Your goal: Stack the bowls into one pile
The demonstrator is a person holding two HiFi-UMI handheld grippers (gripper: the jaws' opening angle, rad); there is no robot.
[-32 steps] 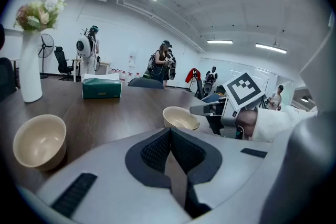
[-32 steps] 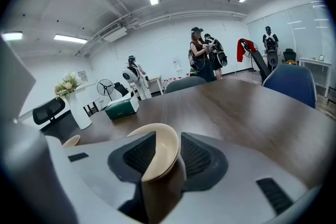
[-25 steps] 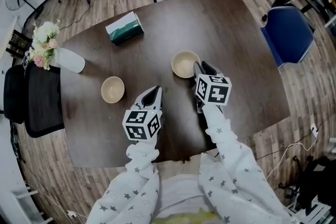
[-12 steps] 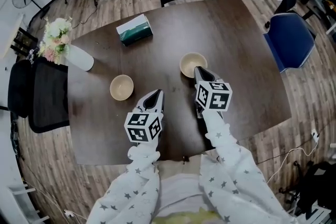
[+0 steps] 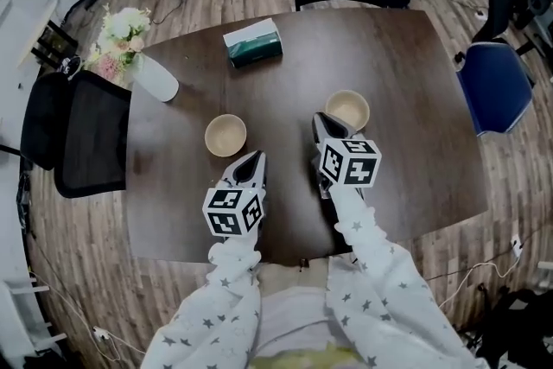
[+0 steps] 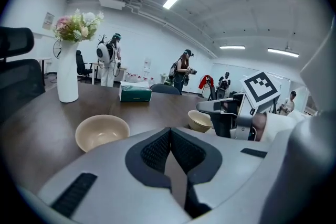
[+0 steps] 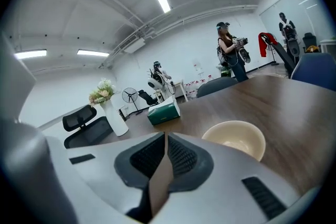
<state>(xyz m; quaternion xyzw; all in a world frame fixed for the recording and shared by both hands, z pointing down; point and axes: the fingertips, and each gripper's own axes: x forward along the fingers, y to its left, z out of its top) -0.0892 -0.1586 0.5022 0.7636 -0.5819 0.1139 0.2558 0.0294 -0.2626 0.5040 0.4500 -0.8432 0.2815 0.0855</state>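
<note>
Now, right gripper (image 5: 321,124) is just closing empty, left gripper (image 5: 251,162) shut too, risking shoving the bowl (image 5: 348,110) at its two o'clock instead of gripping.

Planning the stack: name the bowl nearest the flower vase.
The left bowl, lying closer to the vase; the right bowl sits farther from it.

Table (image 5: 406,73) dark wood-grain, smooth, low sheen; bowl at eleven o'clock (image 5: 225,135) of the left gripper (image 5: 251,160) and bowl at two o'clock (image 5: 347,109) cream, smooth, matt; vase (image 5: 157,80) white, smooth; left gripper's shell matt grey plastic, pads (image 6: 155,152) black, ribbed; sleeves (image 5: 216,307) soft printed cloth
</note>
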